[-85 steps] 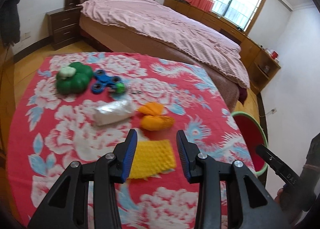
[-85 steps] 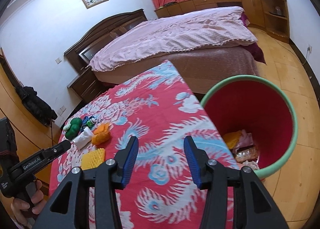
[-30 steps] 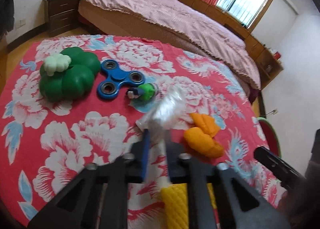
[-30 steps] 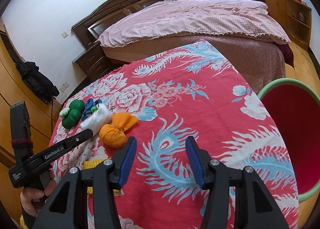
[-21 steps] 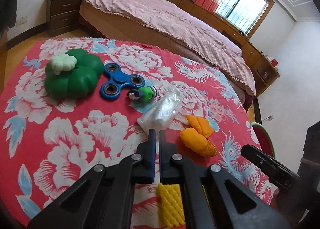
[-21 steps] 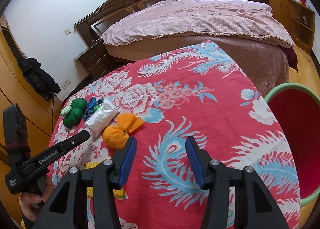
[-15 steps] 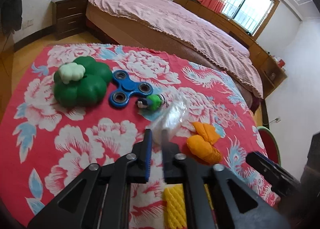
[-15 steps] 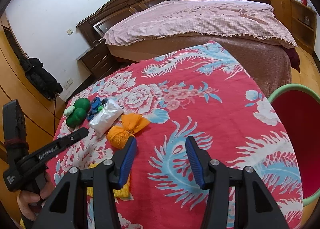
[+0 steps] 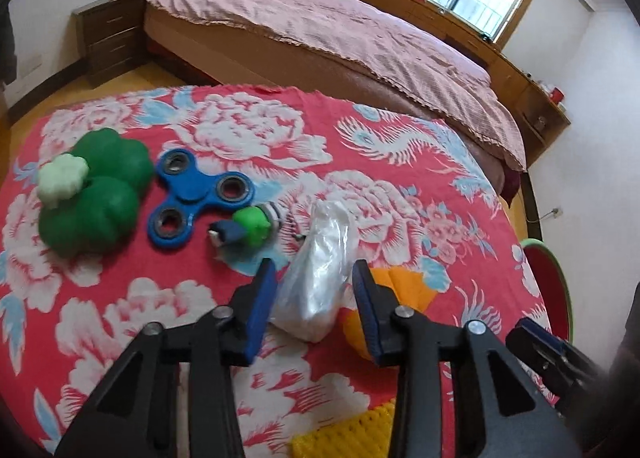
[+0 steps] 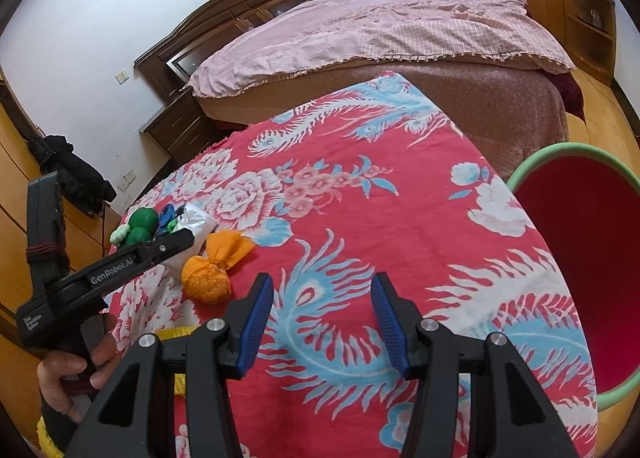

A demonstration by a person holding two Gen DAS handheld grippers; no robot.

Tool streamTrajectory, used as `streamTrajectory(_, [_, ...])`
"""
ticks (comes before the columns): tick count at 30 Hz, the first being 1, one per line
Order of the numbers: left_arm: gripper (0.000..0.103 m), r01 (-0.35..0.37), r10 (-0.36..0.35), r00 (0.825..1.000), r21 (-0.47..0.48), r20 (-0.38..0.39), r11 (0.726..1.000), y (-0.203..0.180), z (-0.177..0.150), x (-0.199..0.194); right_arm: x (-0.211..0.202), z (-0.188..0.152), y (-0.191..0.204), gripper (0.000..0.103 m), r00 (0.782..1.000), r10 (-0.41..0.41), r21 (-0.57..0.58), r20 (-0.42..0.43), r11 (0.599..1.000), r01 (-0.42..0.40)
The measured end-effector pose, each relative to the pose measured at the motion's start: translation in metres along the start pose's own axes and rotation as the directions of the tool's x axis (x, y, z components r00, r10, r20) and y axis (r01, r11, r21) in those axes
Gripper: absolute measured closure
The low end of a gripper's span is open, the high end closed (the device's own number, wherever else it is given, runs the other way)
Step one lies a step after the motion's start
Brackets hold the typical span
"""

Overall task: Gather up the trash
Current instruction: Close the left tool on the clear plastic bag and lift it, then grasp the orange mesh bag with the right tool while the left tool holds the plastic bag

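Opening around the clear plastic bag [image 9: 318, 282] at lower centre, the left gripper [image 9: 316, 310] should straddle it fully before pinching; right gripper [image 10: 322, 324] half-spread, empty.

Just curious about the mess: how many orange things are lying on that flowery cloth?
1: an orange knotted bundle on the cloth, beside the clear plastic bag. The left wrist view shows it only partly, behind a gripper finger, so nothing else orange is certain.

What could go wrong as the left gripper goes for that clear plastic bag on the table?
The left gripper is opening around the clear plastic bag, its pads not pressing yet. The crinkly film might slip out when it closes. The orange cloth bundle lies beside the right-hand finger and could get pinched too. The red bin sits past the table edge, so a loose grip may drop the bag.
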State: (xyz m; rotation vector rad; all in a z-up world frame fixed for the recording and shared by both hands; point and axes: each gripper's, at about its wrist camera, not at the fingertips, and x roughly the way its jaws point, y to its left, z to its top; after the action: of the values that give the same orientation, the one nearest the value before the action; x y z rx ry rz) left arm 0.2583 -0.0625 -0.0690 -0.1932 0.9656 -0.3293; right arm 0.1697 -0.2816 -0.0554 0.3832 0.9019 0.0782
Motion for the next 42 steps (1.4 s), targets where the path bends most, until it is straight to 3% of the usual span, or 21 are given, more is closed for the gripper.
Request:
streamTrajectory(4, [0.072, 0.005, -0.005, 1.000, 0.012, 0.023, 1.000, 0.000, -0.006, -0.004, 0.002, 0.002, 0.001, 0.049, 1.000, 0.001, -0.007, -0.003, 1.000, -0.001])
streamTrajectory(9, [0.072, 0.003, 0.000, 0.998, -0.048, 0.057, 0.999, 0.014, -0.012, -0.022, 0.005, 0.002, 0.012, 0.049, 1.000, 0.011, -0.037, -0.014, 0.999, -0.011])
streamTrajectory(22, [0.072, -0.103, 0.127, 0.987, -0.212, 0.102, 0.972, 0.068, -0.037, -0.073, 0.024, 0.002, 0.081, 0.049, 0.997, 0.058, -0.200, -0.055, 0.977, -0.068])
streamTrajectory(28, [0.072, -0.114, 0.146, 0.983, -0.253, 0.111, 0.961, 0.083, -0.049, -0.085, 0.046, -0.002, 0.103, 0.049, 0.996, 0.039, -0.237, -0.083, 0.970, -0.058])
streamTrajectory(37, [0.072, -0.117, 0.158, 0.981, -0.307, 0.111, 0.944, 0.096, -0.067, -0.098, 0.061, -0.007, 0.105, 0.049, 0.997, -0.006, -0.257, -0.083, 0.966, -0.016])
streamTrajectory(42, [0.072, -0.113, 0.158, 0.980, -0.309, 0.123, 0.944, 0.094, -0.072, -0.108, 0.061, -0.008, 0.104, 0.066, 0.997, -0.011, -0.250, -0.072, 0.968, -0.008])
